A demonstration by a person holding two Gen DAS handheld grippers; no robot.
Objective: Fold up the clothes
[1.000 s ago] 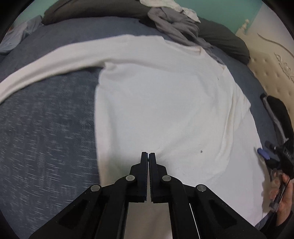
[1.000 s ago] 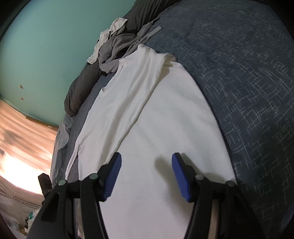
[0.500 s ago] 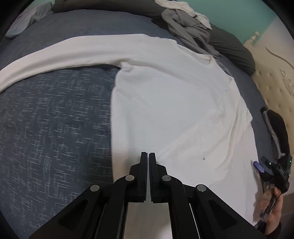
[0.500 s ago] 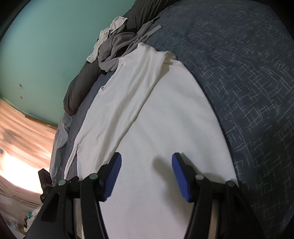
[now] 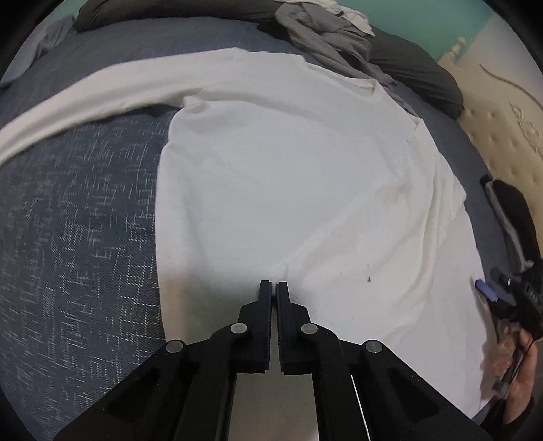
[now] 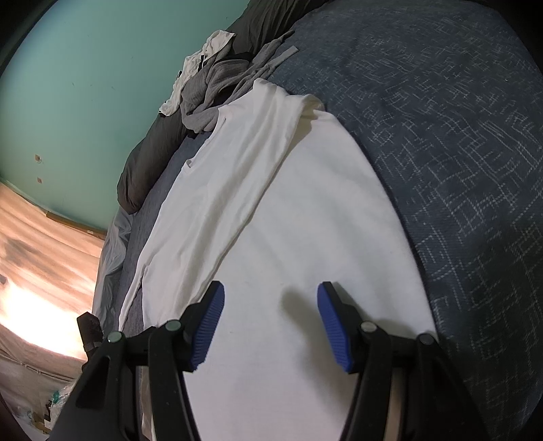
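wall: teal [image 6: 85,101] | floor: wood laminate [image 6: 40,257], bright glare patch | bed: dark blue crosshatch cover [image 6: 458,152] | headboard: cream, tufted [image 5: 502,135]

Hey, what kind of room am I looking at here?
Most likely a bedroom. A white long-sleeved shirt lies spread on a bed with a dark blue patterned cover, a tufted cream headboard stands at one end, and rumpled grey clothes are heaped by a teal wall.

open blue bedspread [image 5: 85,237] left, grey clothes pile [image 5: 325,30] far edge
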